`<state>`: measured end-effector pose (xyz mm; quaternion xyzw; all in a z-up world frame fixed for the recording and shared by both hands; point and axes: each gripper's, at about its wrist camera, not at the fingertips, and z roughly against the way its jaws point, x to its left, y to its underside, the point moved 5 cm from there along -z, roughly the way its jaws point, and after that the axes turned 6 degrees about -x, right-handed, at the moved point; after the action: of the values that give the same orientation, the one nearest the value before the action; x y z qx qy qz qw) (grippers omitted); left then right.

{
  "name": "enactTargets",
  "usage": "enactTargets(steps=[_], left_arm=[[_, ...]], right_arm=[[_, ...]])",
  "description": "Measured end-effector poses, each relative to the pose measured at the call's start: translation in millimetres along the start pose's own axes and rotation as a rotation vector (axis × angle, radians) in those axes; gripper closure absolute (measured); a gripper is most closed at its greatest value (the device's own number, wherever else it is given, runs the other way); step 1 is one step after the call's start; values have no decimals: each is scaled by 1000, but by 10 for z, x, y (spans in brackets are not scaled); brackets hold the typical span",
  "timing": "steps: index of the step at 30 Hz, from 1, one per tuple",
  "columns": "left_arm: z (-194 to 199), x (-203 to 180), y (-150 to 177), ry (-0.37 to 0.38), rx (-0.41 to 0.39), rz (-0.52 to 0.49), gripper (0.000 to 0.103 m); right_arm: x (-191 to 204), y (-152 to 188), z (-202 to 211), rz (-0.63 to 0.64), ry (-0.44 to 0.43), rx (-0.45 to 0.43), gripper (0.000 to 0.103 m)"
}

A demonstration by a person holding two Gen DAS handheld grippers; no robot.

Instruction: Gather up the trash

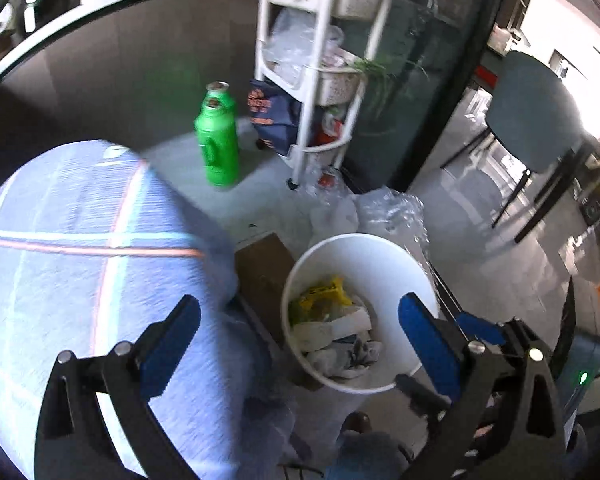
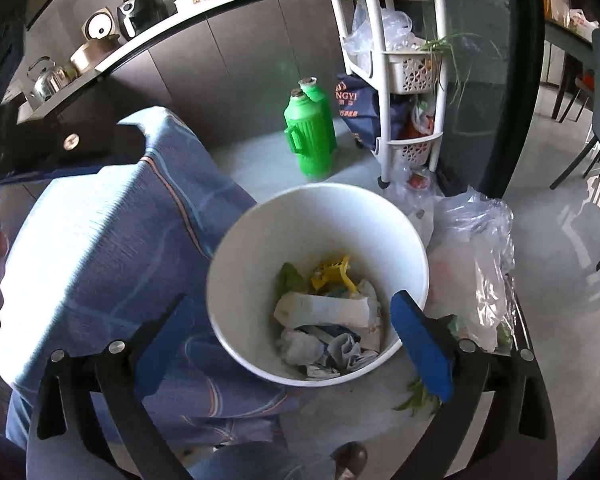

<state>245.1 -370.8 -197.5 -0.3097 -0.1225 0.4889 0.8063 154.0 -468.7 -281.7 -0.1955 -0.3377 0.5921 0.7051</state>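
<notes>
A white round bin (image 1: 364, 248) stands on the floor and holds crumpled paper, tissue and a yellow wrapper (image 1: 328, 294). It also shows in the right wrist view (image 2: 312, 208), with the trash (image 2: 328, 320) inside. My left gripper (image 1: 300, 340) is open and empty above the bin's near rim. My right gripper (image 2: 292, 340) is open and empty, its jaws spread either side of the bin from above. A blue striped cloth (image 1: 80, 260) covers a rounded surface at the left; it also shows in the right wrist view (image 2: 112, 240).
Two green thermos flasks (image 2: 310, 132) stand on the floor behind the bin. A white trolley shelf (image 2: 404, 64) with bags stands right of them. Clear plastic bags (image 2: 476, 264) lie right of the bin. Green scraps (image 2: 418, 398) lie on the floor. A dark chair (image 1: 540, 120) is far right.
</notes>
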Motion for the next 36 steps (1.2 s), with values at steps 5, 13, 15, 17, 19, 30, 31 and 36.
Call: enactTargets(steps=[5, 13, 15, 17, 19, 30, 31, 36], left_arm=[[552, 377, 105, -113, -29, 59, 4], [1452, 1026, 444, -306, -38, 148, 4], [1638, 1145, 539, -344, -42, 161, 4], [1859, 1278, 668, -380, -48, 189, 4], [2070, 1395, 776, -404, -57, 215, 4], [3060, 1814, 1196, -511, -164, 304, 4], [3121, 1845, 1226, -515, -171, 314, 4], [3291, 1939, 1335, -517, -187, 335, 4]], right_arm=[[286, -177, 258, 29, -19, -31, 9], [1121, -383, 782, 143, -88, -60, 9], [1350, -388, 888, 181, -89, -46, 9], [1607, -374, 979, 215, -87, -21, 9], [1811, -353, 1060, 230, -93, 4, 9], [2714, -312, 1540, 338, -105, -20, 9], [2774, -310, 1572, 346, -105, -23, 9], [2983, -318, 1672, 384, -93, -36, 9]])
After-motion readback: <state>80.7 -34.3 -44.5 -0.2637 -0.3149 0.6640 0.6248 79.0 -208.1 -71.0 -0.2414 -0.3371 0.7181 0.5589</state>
